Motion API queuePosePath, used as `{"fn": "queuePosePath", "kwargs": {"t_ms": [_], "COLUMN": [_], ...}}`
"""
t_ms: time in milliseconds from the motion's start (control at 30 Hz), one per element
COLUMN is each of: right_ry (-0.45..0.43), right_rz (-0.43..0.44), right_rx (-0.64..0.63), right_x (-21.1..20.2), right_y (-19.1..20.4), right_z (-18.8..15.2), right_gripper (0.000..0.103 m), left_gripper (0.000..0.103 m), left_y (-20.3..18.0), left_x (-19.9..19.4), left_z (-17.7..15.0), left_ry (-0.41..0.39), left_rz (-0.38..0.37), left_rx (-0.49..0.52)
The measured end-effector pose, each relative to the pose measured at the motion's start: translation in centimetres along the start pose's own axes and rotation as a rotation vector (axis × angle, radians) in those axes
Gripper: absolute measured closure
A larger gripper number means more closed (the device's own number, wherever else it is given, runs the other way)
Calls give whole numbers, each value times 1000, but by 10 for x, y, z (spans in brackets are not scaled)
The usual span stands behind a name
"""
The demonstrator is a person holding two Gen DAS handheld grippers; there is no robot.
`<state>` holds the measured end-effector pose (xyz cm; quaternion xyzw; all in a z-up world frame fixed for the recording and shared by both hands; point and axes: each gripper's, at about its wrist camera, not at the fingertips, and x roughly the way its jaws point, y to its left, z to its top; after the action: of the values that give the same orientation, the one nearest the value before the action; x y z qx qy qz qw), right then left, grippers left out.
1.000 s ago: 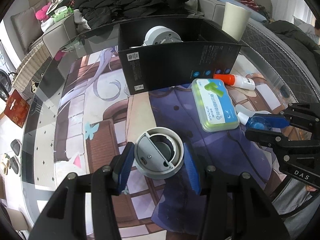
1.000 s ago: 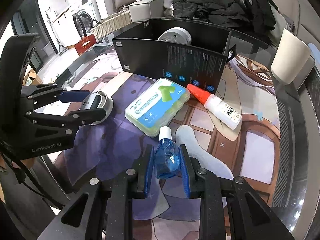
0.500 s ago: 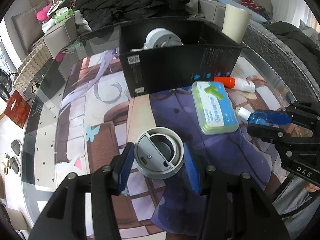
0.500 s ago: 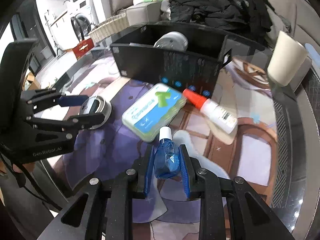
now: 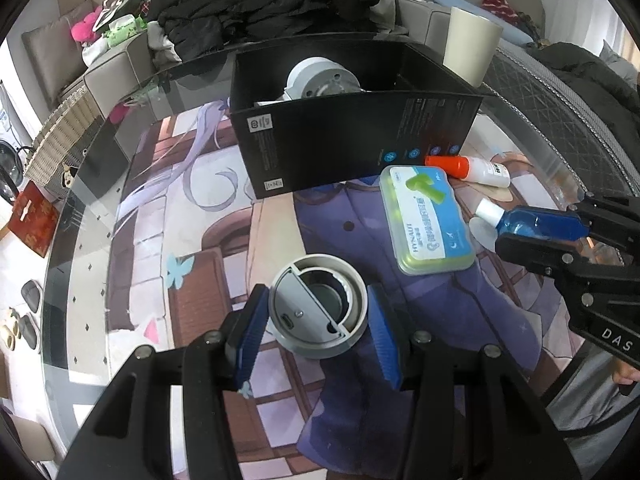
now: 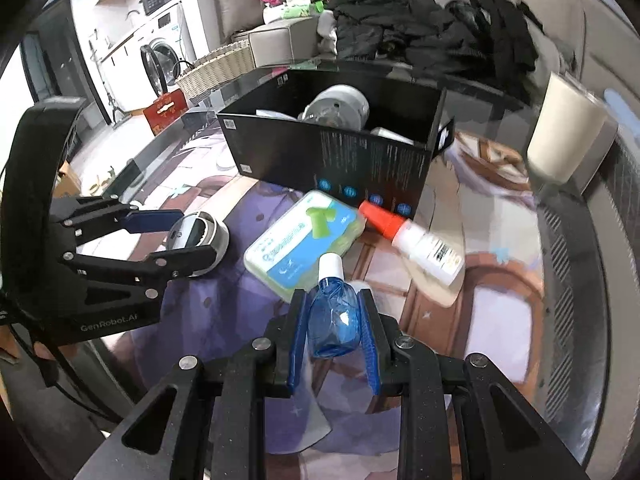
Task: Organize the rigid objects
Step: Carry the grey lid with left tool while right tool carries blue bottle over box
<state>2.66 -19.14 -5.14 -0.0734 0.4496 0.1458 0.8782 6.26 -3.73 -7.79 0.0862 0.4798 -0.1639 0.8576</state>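
Both grippers look mid-carry: the left gripper (image 5: pixel 318 330) has its jaws clamped on a grey round device (image 5: pixel 318 312) at lower centre, the right gripper (image 6: pixel 332 330) pinches a blue bottle (image 6: pixel 334 318), and next each probably needs lifting over the black box (image 5: pixel 352 136) wall at top centre.

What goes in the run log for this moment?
left hand-held gripper: shut on grey round part | right hand-held gripper: shut on blue bottle | black box: open, ahead

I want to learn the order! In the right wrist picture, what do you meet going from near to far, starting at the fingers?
Small blue plastic bottle → flat green plastic case → open black cardboard box → heap of black clothes.
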Motion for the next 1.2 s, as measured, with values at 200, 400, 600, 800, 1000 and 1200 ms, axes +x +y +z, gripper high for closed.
{"fn": "queuePosePath", "kwargs": {"t_ms": [200, 400, 600, 800, 1000, 1200], "right_ry": [6, 0, -5, -60, -122, -312], "right_rz": [11, 19, 9, -1, -8, -61], "right_rx": [18, 17, 17, 13, 14, 19], "right_x": [2, 3, 4, -7, -16, -31], "right_y": [0, 6, 7, 10, 15, 15], "right_z": [1, 8, 11, 21, 35, 60], "right_gripper": [79, 79, 79, 79, 79, 79], "left_gripper": [55, 55, 55, 55, 55, 55], "left_y": [1, 1, 4, 6, 7, 11], "left_x": [-3, -3, -7, -12, -29, -44], "left_z": [1, 3, 5, 14, 29, 52], "left_ry": [-7, -4, -13, -44, -135, -290], "left_rz": [-3, -7, -5, 0, 25, 72], "left_rx": [-2, -13, -20, -34, -40, -51]}}
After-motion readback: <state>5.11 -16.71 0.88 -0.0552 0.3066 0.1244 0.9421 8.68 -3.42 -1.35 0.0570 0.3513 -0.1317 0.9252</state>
